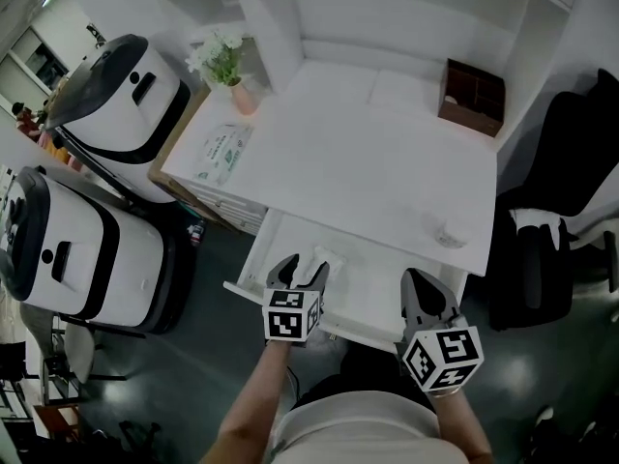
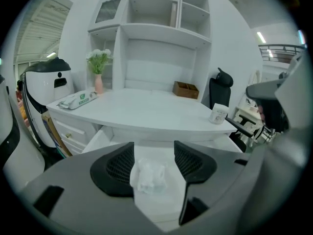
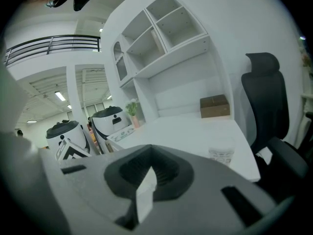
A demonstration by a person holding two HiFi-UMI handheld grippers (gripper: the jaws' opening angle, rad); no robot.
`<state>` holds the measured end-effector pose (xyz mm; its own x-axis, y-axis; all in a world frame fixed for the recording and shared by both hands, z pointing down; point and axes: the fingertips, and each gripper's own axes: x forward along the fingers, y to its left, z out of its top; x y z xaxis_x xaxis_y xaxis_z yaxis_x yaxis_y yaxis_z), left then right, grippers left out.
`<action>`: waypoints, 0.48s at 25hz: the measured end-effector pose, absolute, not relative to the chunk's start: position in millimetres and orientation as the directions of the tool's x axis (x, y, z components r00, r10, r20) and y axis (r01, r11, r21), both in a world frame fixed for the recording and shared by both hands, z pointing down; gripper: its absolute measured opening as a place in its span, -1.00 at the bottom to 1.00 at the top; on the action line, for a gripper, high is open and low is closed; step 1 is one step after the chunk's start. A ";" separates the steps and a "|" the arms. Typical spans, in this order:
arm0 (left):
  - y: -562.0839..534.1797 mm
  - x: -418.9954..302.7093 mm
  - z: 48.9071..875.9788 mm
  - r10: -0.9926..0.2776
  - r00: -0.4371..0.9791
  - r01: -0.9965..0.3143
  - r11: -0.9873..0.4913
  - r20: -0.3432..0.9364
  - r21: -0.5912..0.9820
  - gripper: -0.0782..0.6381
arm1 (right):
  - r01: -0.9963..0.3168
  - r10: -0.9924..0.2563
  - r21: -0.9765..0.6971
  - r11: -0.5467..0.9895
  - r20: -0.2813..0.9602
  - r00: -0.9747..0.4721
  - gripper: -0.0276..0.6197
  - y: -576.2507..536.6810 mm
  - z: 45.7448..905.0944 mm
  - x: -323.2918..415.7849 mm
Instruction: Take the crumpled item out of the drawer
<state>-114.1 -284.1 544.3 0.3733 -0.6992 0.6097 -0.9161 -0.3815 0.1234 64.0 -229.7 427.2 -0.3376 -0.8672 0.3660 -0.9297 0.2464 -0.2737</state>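
Observation:
The white desk's drawer stands pulled out toward me. A crumpled white item lies on the drawer floor; in the head view the crumpled item shows at the drawer's left part. My left gripper hangs over it, and in the left gripper view the left gripper is open, with the item between its pads, close by the left pad and apart from the right one. My right gripper is at the drawer's front right. In its own view the right gripper looks shut and empty.
On the desk stand a small white cup near the right front edge, a brown box at the back right, a flower vase and a flat packet at the left. Black chair right; two white-and-black machines left.

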 end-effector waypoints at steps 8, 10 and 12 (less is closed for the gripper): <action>-302.3 -100.8 604.1 -0.550 0.350 -0.898 -0.427 0.759 0.104 -0.08 | -0.934 -0.864 -0.289 0.212 0.390 -0.317 -0.91 -245.6 438.1 76.1; -303.2 -100.0 620.8 -0.504 0.337 -0.893 -0.438 0.795 0.101 -0.05 | -0.935 -0.865 -0.291 0.203 0.395 -0.311 -0.91 -248.7 439.4 78.8; -303.0 -99.1 636.3 -0.457 0.326 -0.887 -0.449 0.827 0.102 -0.04 | -0.935 -0.864 -0.294 0.198 0.399 -0.308 -0.91 -251.4 440.7 80.8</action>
<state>-99.1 -303.0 636.3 0.3263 -0.4573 0.8273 -0.8875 -0.4495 0.1017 80.8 -251.4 440.7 -0.3078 -0.8636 0.3993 -0.9353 0.1977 -0.2935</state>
